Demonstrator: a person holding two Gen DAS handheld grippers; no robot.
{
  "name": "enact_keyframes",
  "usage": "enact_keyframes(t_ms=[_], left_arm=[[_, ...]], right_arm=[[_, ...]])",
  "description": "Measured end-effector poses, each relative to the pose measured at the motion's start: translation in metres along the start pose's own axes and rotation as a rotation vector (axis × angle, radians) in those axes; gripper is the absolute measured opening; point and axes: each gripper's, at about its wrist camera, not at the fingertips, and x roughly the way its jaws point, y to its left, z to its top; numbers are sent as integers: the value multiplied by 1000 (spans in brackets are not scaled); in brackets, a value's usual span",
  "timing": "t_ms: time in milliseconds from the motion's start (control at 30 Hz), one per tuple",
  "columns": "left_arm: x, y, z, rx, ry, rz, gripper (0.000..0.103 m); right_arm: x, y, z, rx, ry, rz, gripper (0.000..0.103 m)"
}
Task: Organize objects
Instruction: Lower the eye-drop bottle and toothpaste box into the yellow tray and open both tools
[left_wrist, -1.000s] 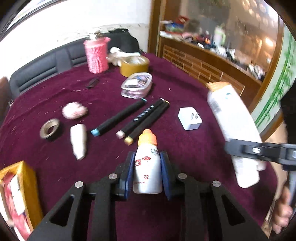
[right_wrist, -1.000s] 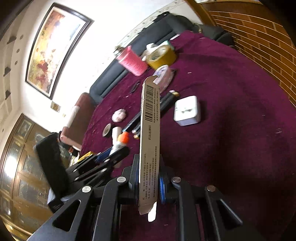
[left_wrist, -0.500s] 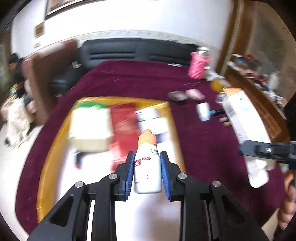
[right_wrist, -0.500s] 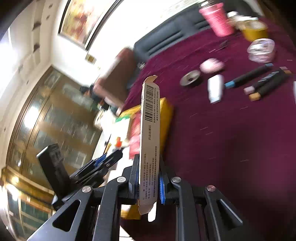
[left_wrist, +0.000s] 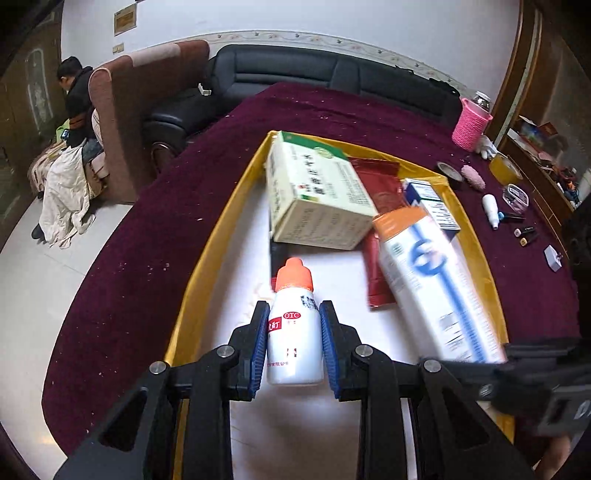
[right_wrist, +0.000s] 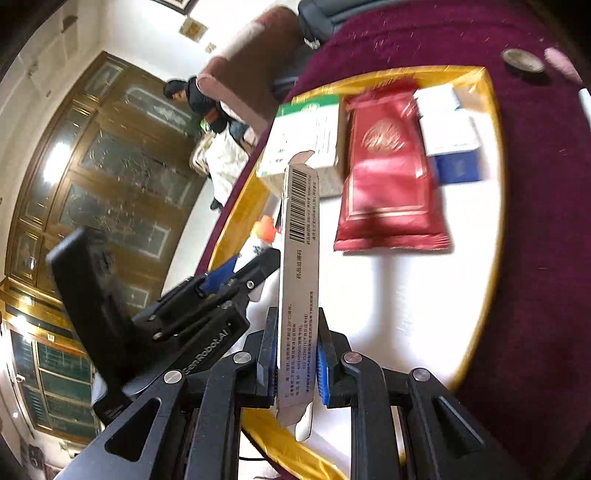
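Two items are in hand, both over the yellow-rimmed tray (left_wrist: 207, 258) near the bench's left edge. The left gripper (left_wrist: 294, 339) is clamped on a white bottle (left_wrist: 293, 332) with an orange cap; the right gripper (right_wrist: 295, 354) pinches a long carton (right_wrist: 300, 266) by its thin sides, its far end raised above the tray. Neither has been set down.

Already in the tray lie a green-and-white box (left_wrist: 314, 192), a red pouch (right_wrist: 388, 166) and a blue-and-white box (left_wrist: 428, 203), all toward its far end; the near half is bare.

Left on the bench's right side: tape rolls, a pink ball, a small white bottle, markers, a charger (left_wrist: 553, 257) and a pink cup (left_wrist: 471, 125). The job looks roughly half done.
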Motion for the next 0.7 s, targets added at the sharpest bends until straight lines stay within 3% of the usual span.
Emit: enact_keyframes(t_ms=[133,167,267,367,400,467,533,700], left_arm=[[-2,6,-1,-7,-10,-9,27],[-3,7,-2,-10,-14,-15,31],[-6,13,0,-40,-30,-28,59],[-16,18,1,-76,-50,-52,62],[-22,20,2,-91,-64,-64,73],[-33,20,3,-100,-99,-65,84],[-48,19,4,-95,-145,-62,85],[-79,20,6,-99,-243,-44,93]], right_arm=[[21,2,2,-3,36,-19,19],[23,1,2,0,41,-23,19],[26,0,0,-1,44,-35,20],[21,3,-2,-13,33,-45,20],[20,5,-2,-21,30,-52,20],[17,8,-3,-46,25,-72,21],[15,13,-7,-64,25,-77,21],[13,20,-11,-88,4,-96,45]])
